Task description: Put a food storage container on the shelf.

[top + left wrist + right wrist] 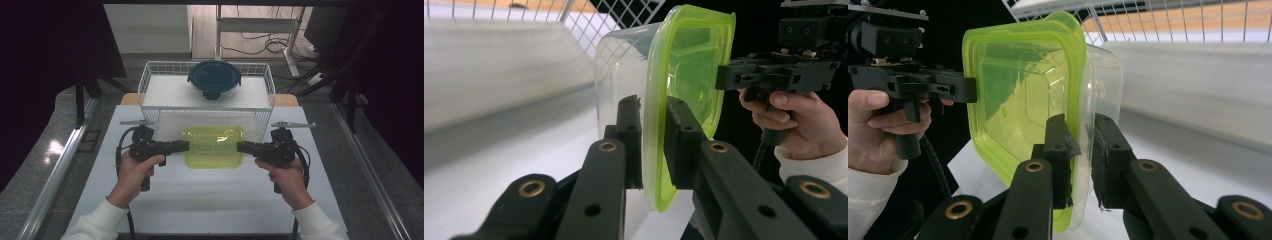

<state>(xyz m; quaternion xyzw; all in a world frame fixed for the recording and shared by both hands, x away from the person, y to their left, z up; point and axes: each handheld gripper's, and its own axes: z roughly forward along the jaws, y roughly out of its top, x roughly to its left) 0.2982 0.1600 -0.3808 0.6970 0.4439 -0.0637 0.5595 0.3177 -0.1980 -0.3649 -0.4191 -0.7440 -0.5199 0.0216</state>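
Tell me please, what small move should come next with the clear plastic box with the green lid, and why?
Probably carry the clear plastic box with the green lid forward, over the near wall of the white wire basket. The left gripper and right gripper each clamp one end of its rim, and the basket stands directly behind it.

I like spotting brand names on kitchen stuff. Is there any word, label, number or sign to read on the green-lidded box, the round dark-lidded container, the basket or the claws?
None: no readable text anywhere.
Green-lidded box: plain translucent lid, no print or embossing legible.
Round dark-lidded container: lid shows no lettering at this size.
Wire basket: no tag.
Left claw and right claw: black parts with brass rivets, no markings.
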